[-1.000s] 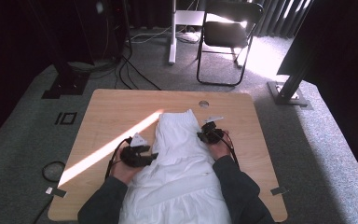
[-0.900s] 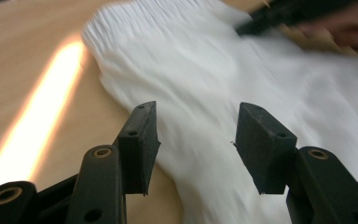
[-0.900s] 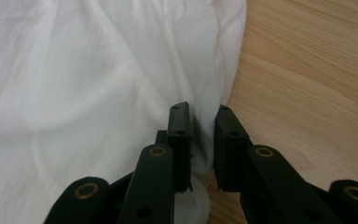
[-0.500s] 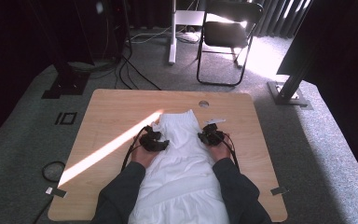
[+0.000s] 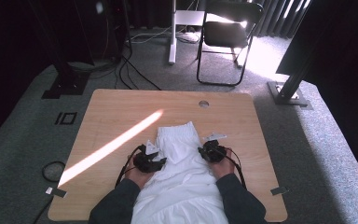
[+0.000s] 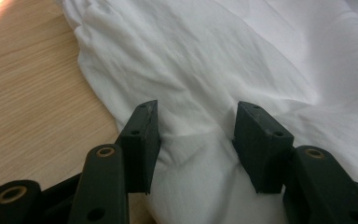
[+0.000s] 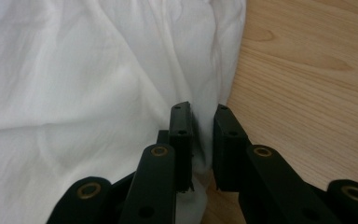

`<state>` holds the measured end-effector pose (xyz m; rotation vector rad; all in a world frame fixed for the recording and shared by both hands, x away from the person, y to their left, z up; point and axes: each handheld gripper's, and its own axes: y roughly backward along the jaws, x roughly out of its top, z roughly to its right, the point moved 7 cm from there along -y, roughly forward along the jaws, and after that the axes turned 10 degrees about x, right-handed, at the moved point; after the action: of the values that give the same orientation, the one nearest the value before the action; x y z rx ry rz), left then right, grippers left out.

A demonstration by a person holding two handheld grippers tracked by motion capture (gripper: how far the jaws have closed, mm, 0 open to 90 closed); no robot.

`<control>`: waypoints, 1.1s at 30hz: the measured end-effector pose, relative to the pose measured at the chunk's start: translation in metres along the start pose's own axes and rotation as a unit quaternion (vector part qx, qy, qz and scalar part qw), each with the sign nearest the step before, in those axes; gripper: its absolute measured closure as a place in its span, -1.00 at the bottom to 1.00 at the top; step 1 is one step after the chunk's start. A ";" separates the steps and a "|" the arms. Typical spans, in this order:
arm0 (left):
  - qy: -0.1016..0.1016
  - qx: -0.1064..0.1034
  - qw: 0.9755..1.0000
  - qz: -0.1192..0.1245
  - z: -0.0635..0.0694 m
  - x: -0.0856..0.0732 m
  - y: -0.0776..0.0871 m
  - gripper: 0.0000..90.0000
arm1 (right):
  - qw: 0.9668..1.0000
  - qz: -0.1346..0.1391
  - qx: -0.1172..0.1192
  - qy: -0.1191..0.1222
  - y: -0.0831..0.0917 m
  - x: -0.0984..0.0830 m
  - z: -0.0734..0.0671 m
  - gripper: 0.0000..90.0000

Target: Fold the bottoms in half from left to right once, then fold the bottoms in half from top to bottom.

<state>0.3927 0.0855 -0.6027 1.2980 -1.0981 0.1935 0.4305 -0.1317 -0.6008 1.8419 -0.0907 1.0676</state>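
Note:
A white garment [image 5: 182,154] lies lengthwise on the wooden table [image 5: 121,112] and hangs over its near edge between the person's forearms. My left gripper [image 5: 160,161] rests on the garment's left side. In the left gripper view its jaws [image 6: 193,126] stand apart, and a rumpled fold of the white cloth [image 6: 205,60] bulges between them. My right gripper [image 5: 206,151] is at the garment's right edge. In the right gripper view its jaws [image 7: 203,116] are nearly together, pinching the hem of the cloth [image 7: 74,70] beside bare wood [image 7: 307,70].
A bright stripe of sunlight [image 5: 116,140] crosses the table's left half. A round cable hole [image 5: 203,103] sits near the far edge. Beyond the table stand a black folding chair [image 5: 226,37], a white post [image 5: 172,32] and dark stands. Cables lie on the grey carpet.
Both grippers have come nearer the person, and the garment's far end has slid the same way. The left gripper first went inward onto the cloth, then down and back.

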 end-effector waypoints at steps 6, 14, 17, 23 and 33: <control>0.061 -0.051 0.997 -0.020 -0.011 0.011 0.003 -0.03 | 1.000 0.006 0.007 -0.008 0.000 -0.001 0.001 0.77; 0.075 0.001 0.997 -0.001 -0.042 0.050 -0.018 -0.30 | 1.000 0.011 0.007 -0.007 0.000 -0.001 0.001 0.77; 0.053 0.016 0.998 -0.006 -0.037 0.053 -0.033 -0.35 | 1.000 0.011 0.006 -0.006 0.000 -0.001 0.001 0.77; 0.050 0.041 0.998 -0.020 -0.039 0.049 -0.051 -0.46 | 1.000 0.016 0.007 -0.005 0.000 -0.002 0.001 0.77; 0.021 0.022 0.999 -0.014 -0.030 0.045 -0.051 0.04 | 0.999 -0.012 0.040 -0.016 0.003 0.004 0.004 0.10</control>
<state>0.4663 0.0735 -0.6000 1.3423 -1.0441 0.2230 0.4344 -0.1351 -0.5967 1.9283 -0.0445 1.0376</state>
